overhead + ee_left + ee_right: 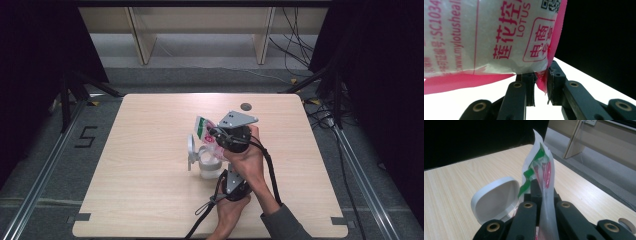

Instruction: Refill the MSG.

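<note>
Jaws of both grippers are closed on the same plastic pouch [206, 131]. Right gripper [541, 195] has its jaws clamped flat on the pouch's upper part, film squeezed thin between them, green-and-red printed top edge sticking up past the jaw tips. Left gripper [541, 85] has its jaws nearly closed, pinching the pouch's pink lower corner, which sits right between the two tips; the rest of the pouch, white with pink lettering, spreads up and to the left of those jaws. The pinch looks light, just the seam edge.

In the high view the right gripper [227, 135] is above, the left gripper [227, 184] below it, pouch held between them over a white container [209, 165] on the table [145, 190]. The container's hinged lid [495, 201] stands open, just left of and behind the right jaws.

Progress, as a judgement: lid already open, pouch lifted and gripped at both ends, so setup is done. Can't tell whether the pouch is torn open; no gap visible in the film. Left to do, likely: open or tip the pouch, get the contents into the container, put the pouch down, shut the lid.
</note>
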Tool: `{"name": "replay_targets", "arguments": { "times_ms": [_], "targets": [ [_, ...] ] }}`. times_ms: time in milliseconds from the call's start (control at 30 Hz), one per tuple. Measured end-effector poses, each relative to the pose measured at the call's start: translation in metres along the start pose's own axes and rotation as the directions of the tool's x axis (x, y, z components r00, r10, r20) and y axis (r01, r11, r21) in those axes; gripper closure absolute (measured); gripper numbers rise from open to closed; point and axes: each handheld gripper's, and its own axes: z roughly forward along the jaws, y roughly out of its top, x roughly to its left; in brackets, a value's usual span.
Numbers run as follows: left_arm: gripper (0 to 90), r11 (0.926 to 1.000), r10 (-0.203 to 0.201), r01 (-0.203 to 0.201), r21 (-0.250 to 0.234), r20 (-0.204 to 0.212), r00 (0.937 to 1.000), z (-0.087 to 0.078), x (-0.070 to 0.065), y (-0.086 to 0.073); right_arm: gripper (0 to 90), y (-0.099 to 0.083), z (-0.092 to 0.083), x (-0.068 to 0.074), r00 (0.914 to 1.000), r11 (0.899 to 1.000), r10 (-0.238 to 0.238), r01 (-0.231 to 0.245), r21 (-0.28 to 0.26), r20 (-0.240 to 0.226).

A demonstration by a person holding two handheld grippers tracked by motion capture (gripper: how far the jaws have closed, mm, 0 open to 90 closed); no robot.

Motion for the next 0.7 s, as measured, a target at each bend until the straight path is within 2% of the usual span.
{"name": "replay_targets", "arguments": {
  "times_ms": [67, 133, 267, 367, 433, 500, 633, 667, 700],
  "targets": [
    [77.7, 1.0, -0.001, 0.001, 0.0, -0.002, 1.0, -0.0002, -0.0003, -0.0001, 89.7, 0.0002, 0.0009, -0.0004, 0.9997, 1.0, -0.024, 0.024, 0.001, -0.002],
    [77.7, 1.0, -0.002, 0.002, 0.0, -0.001, 1.0, -0.0004, -0.0003, 0.0, 89.7, 0.0004, 0.0005, 0.0008, 0.9997, 1.0, -0.014, 0.014, 0.022, -0.022],
    [77.7, 1.0, -0.002, 0.002, 0.001, 0.0, 1.0, 0.0001, -0.0002, -0.0002, 89.7, -0.0001, 0.0015, 0.0001, 0.9997, 1.0, -0.026, 0.026, 0.004, -0.001],
    [77.7, 1.0, -0.002, 0.002, 0.0, 0.0, 1.0, -0.0002, 0.0, -0.0004, 89.7, -0.0001, 0.0019, 0.0002, 0.9996, 1.0, -0.029, 0.029, 0.01, -0.005],
    [77.6, 1.0, 0.001, -0.001, 0.0, -0.003, 1.0, -0.0004, 0.0, -0.0004, 89.7, 0.0, 0.002, 0.001, 0.9996, 1.0, -0.027, 0.027, 0.007, -0.004],
    [77.5, 1.0, 0.003, -0.003, 0.0, -0.007, 1.0, -0.0003, -0.0002, -0.0001, 89.7, 0.0003, 0.0006, 0.0029, 0.9999, 1.0, -0.003, 0.003, 0.023, -0.014],
    [77.6, 1.0, 0.002, -0.002, 0.002, -0.006, 1.0, -0.0002, -0.0003, -0.0002, 89.7, 0.0004, 0.0005, 0.0034, 0.9998, 1.0, -0.006, 0.006, 0.028, -0.018],
    [77.6, 1.0, 0.003, -0.003, 0.002, -0.006, 1.0, -0.0001, -0.0002, -0.0002, 89.6, 0.0002, 0.0021, 0.0013, 0.9987, 0.999, -0.049, 0.049, 0.018, -0.013],
    [77.6, 1.0, 0.004, -0.004, 0.002, -0.006, 1.0, 0.0001, -0.0001, -0.0001, 89.6, 0.0, 0.0026, 0.0017, 0.9987, 0.999, -0.05, 0.05, 0.013, -0.009]
  ]
}}
